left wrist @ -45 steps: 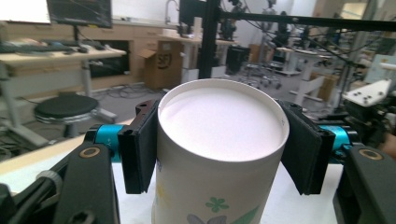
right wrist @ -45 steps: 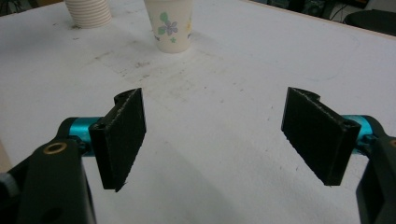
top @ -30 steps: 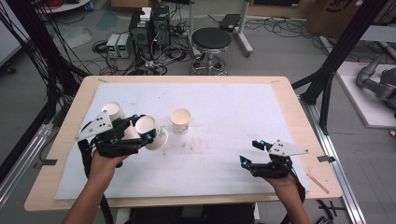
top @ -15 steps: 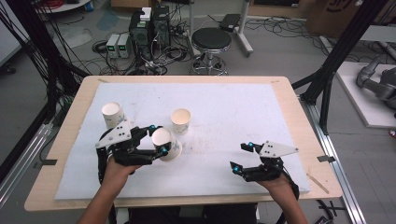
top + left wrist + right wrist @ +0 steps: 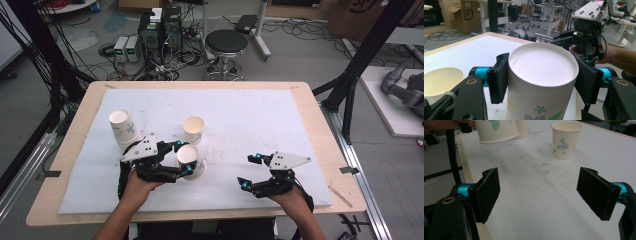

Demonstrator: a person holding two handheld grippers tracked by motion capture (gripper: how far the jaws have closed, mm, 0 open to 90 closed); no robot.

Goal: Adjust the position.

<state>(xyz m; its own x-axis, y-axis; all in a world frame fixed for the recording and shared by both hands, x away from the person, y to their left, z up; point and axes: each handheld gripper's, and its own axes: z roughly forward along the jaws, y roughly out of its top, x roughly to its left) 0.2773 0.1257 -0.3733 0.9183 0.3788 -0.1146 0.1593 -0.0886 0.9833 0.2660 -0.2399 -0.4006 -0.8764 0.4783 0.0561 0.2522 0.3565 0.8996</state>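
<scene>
Cup stack (image 5: 123, 128): upside down at the left of the high view, on the white mat (image 5: 280, 120) covering the tabletop (image 5: 75, 125).
Left gripper (image 5: 184, 159): lower left of centre, clenched on a floral paper cup (image 5: 190, 161); its pads press both sides of the cup (image 5: 541, 82) in the left gripper view.
Held cup: upside down, bottom facing up, just below the upright cup.
Upright cup (image 5: 193, 129): centre, mouth up, standing alone.
Right gripper (image 5: 248, 170): lower right, jaws have just been opening, released, nothing between them.
</scene>
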